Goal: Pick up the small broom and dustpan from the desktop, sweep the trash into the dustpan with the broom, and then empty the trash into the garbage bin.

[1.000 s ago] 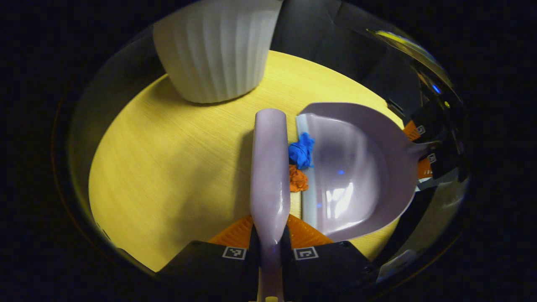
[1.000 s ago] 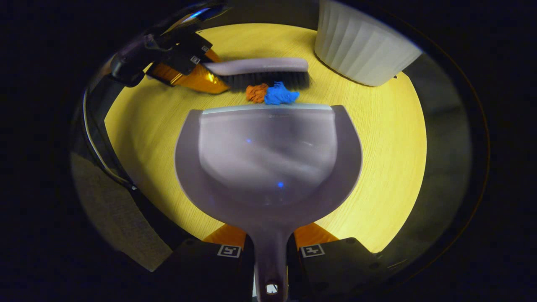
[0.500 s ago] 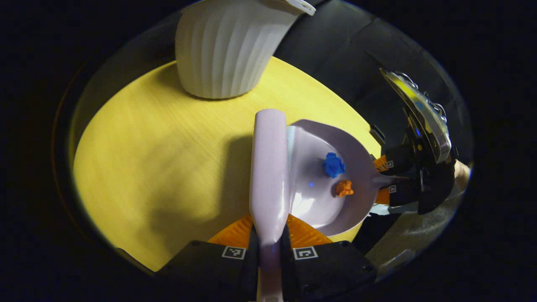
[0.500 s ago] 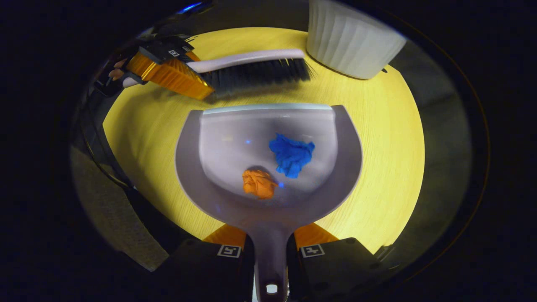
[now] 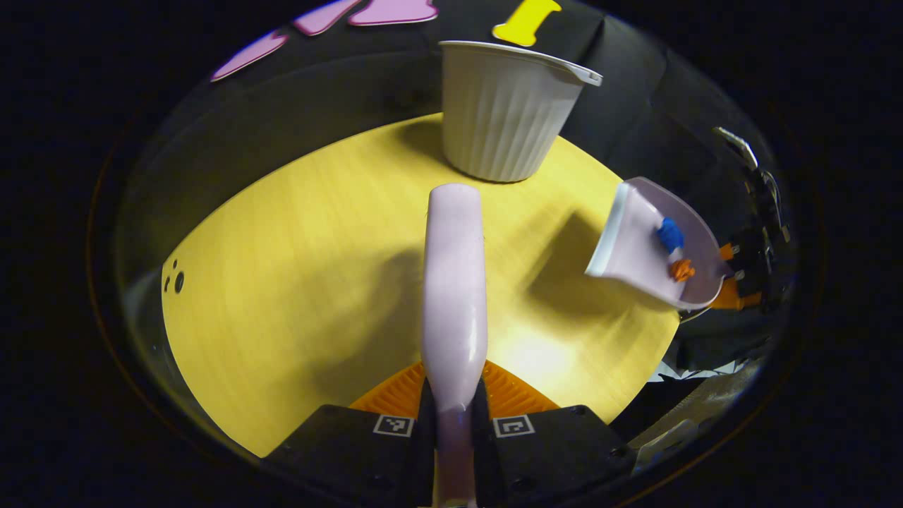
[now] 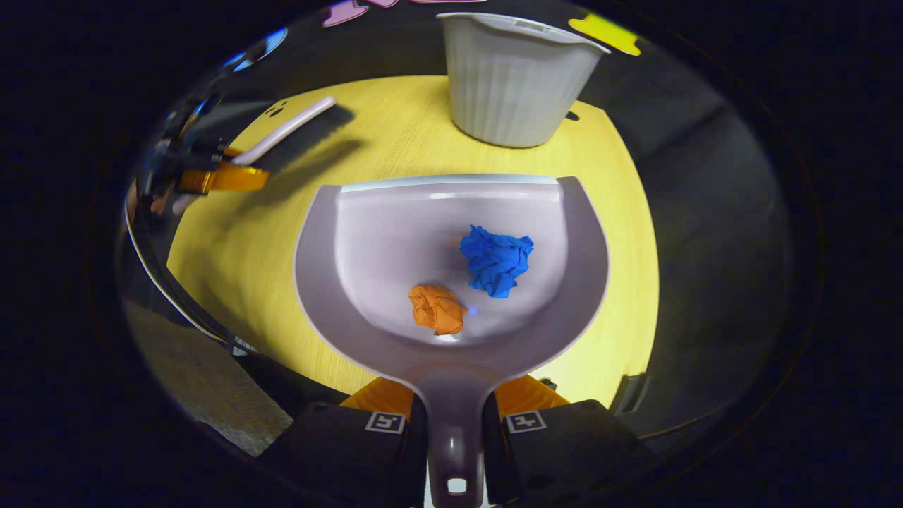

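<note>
My left gripper is shut on the handle of the pale lilac broom, which points away over the yellow table. My right gripper is shut on the handle of the lilac dustpan. A blue paper wad and an orange paper wad lie inside the pan. In the left gripper view the dustpan hangs lifted above the table's right edge, tilted, with both wads in it. The white ribbed garbage bin stands upright at the far side of the table. In the right gripper view the broom is far left.
The round yellow wooden table has two small dark holes near its left edge. Black cloth walls surround it. A white cable runs along the table's left side in the right gripper view.
The two wads went from the table in front of the broom into the dustpan. Both grippers then rose and drew apart; the broom swung away left and the dustpan lifted off the table.
</note>
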`<state>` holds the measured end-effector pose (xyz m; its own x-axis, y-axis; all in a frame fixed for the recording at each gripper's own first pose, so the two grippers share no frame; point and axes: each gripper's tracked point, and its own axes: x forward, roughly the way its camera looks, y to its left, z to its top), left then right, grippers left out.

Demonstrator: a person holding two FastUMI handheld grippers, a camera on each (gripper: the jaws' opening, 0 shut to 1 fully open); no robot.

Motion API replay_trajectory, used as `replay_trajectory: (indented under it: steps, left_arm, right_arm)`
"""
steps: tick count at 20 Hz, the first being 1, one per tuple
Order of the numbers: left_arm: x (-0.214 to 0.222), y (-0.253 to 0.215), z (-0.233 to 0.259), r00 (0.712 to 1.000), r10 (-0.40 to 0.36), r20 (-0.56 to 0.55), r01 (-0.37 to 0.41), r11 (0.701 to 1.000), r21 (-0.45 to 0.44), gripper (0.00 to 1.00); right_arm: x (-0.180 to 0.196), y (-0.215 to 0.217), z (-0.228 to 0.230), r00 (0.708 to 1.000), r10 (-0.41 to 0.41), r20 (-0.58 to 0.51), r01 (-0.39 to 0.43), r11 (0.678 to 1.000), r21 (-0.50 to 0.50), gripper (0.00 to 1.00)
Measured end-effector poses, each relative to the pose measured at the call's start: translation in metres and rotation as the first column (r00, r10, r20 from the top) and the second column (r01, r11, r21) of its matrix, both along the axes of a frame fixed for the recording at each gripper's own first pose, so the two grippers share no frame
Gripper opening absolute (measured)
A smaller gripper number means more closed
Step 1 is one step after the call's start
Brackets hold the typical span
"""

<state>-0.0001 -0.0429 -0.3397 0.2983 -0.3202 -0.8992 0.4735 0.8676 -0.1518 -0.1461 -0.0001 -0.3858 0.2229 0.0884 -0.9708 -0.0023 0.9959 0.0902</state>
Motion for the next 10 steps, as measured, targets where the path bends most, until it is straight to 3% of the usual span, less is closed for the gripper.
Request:
replay_trajectory:
  steps: [4, 8, 10]
  left_arm:
    - [-0.021, 0.043, -0.008, 0.997, 0.075, -0.004, -0.075, 0.997, -0.006, 0.27]
    - [-0.035, 0.072, -0.011, 0.992, 0.129, 0.006, -0.129, 0.992, -0.011, 0.27]
    - [-0.041, 0.085, -0.012, 0.989, 0.148, 0.007, -0.147, 0.989, -0.022, 0.27]
  right_arm:
    - [0.012, -0.013, 0.033, 0.993, -0.102, 0.053, 0.104, 0.994, -0.022, 0.41]
    - [0.030, -0.029, 0.074, 0.977, -0.173, 0.123, 0.179, 0.983, -0.043, 0.32]
    - [0.043, -0.040, 0.090, 0.971, -0.182, 0.153, 0.196, 0.977, -0.084, 0.36]
